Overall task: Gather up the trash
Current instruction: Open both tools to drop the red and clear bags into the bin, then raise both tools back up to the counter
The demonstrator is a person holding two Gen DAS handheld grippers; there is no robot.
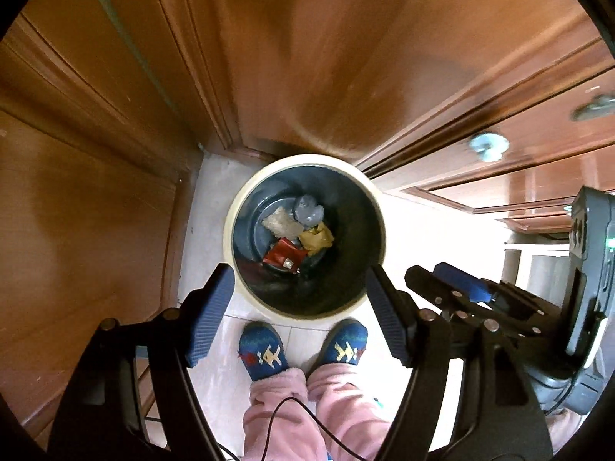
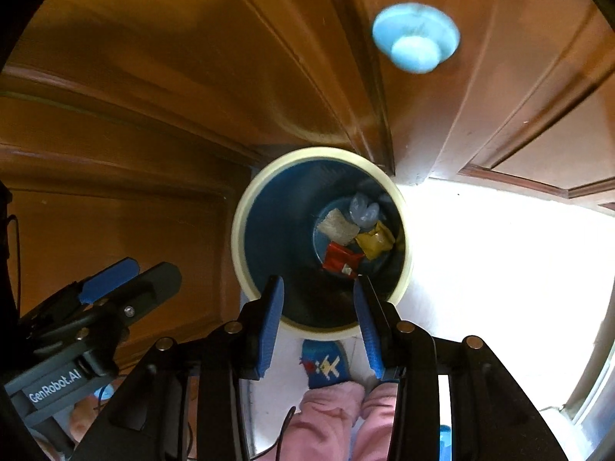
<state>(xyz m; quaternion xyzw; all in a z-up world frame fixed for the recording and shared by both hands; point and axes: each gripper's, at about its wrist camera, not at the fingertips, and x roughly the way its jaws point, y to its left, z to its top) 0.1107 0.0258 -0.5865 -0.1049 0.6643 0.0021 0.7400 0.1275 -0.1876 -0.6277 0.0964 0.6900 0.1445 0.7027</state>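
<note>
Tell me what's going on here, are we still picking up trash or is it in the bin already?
A person in pink trousers stands over the round bin, holding both tongs above its mouth. The left tongs and right tongs are open and empty. Four pieces lie at the bottom: a red wrapper, a yellow wrapper, a beige scrap and a greyish crumpled piece.

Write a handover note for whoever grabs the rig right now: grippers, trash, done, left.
Left gripper: jaws open, empty, above the bin.
Right gripper: jaws open, empty, also over the bin.
In the bin: red wrapper, yellow wrapper, beige scrap, grey crumpled piece.
Done: those four pieces are binned.
Left: no other trash is in view; check the room.
</note>
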